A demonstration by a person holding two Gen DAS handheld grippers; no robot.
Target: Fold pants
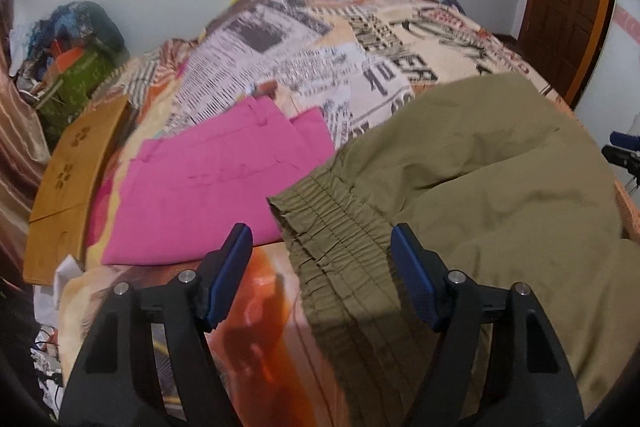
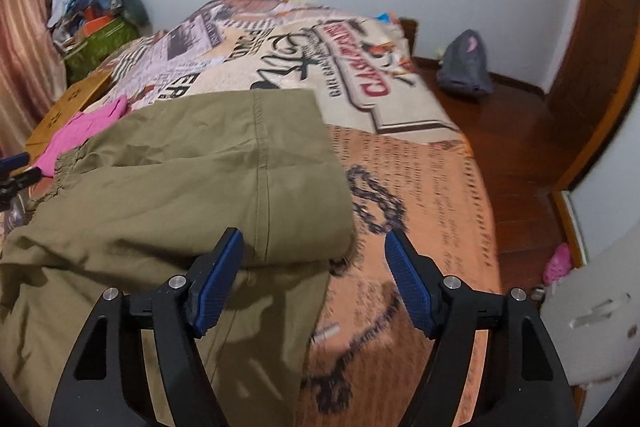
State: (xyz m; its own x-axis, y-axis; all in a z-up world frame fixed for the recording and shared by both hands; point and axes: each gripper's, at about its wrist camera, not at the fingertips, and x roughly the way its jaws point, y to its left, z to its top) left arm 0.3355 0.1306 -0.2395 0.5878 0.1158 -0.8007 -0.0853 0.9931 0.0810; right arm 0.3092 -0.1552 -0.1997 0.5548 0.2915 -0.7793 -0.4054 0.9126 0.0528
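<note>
The left gripper was released above the elastic waistband of the olive pants, and the right gripper was also released, over the near right edge of their folded part. The pants lay on the bed, right of a folded pink garment, so one fold seemed done and the next move probably called for gripping both ends. The near part of the pants was cut off from view.
</note>
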